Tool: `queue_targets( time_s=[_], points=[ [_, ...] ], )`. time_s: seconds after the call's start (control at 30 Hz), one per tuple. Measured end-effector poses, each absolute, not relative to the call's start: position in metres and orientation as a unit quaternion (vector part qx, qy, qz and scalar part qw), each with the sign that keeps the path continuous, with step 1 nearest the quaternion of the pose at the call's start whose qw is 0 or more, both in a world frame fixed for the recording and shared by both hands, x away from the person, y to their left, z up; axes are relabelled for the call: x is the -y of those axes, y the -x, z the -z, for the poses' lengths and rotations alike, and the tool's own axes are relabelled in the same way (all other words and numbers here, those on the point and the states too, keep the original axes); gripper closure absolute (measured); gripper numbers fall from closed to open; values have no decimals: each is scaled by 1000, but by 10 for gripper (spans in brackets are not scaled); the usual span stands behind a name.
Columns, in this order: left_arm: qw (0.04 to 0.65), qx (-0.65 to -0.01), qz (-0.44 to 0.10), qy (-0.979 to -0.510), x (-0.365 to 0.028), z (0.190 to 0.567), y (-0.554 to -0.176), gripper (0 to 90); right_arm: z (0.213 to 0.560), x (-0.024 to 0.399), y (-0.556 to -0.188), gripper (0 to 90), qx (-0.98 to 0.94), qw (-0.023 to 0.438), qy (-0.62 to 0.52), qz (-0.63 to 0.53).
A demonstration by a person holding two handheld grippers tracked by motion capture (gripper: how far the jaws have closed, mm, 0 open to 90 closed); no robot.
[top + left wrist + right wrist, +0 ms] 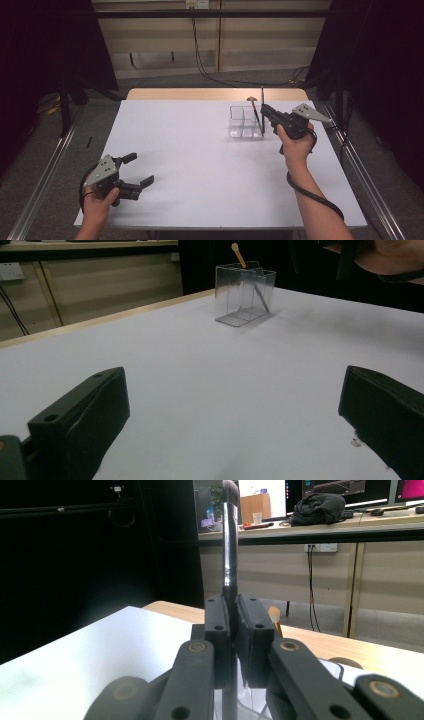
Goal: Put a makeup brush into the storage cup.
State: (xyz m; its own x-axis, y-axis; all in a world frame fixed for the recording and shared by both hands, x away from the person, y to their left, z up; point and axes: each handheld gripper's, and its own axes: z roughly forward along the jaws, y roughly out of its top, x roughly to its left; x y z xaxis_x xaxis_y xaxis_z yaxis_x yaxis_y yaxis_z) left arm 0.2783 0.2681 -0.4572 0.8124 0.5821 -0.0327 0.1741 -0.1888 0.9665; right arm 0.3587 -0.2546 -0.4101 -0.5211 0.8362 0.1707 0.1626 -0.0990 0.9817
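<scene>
1. Holding item: right gripper [264, 114], jaws closed on a slim black stick-shaped tool with a dark rounded tip [229, 555], probably a brush. The tool stands upright, its lower end over the organiser at 1 o'clock on the table.

2. Receiving item: clear plastic organiser with upright compartments [243, 121], standing on the white rectangular table top [200, 150]. A tan-handled wooden tool [238, 254] already leans in a rear compartment. In the left gripper view a second thin dark stick also leans inside.

3. Idle item: left gripper [135, 172], jaws spread wide and empty, resting low at 7 o'clock, well apart from the organiser.

4. Risks, judged:
- The black tool's lower end may catch a compartment wall or rim instead of entering, because the walls are clear and hard to read.
- The light organiser may tip or slide if the tool pushes sideways; nothing braces it, as the left gripper is far off.
- Opening the jaws too high may let the tool drop and bounce out.
- The leaning tan-handled tool may block or be knocked.

5. Surroundings: wooden strip [215, 93] along the table's far edge at 12 o'clock; black cables [205, 65] on the floor beyond; metal rails [45, 170] at 9 and 3 o'clock. None obstructs the work.
</scene>
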Motion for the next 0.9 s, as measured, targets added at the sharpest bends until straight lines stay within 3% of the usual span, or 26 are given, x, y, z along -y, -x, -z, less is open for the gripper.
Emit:
queue_targets(
  time_s=[0.9],
  points=[
    [586, -254, -173, -750, -270, 458, -278, 0, 403, 256, -380, 848, -605, 293, -411, -616]
  ],
)
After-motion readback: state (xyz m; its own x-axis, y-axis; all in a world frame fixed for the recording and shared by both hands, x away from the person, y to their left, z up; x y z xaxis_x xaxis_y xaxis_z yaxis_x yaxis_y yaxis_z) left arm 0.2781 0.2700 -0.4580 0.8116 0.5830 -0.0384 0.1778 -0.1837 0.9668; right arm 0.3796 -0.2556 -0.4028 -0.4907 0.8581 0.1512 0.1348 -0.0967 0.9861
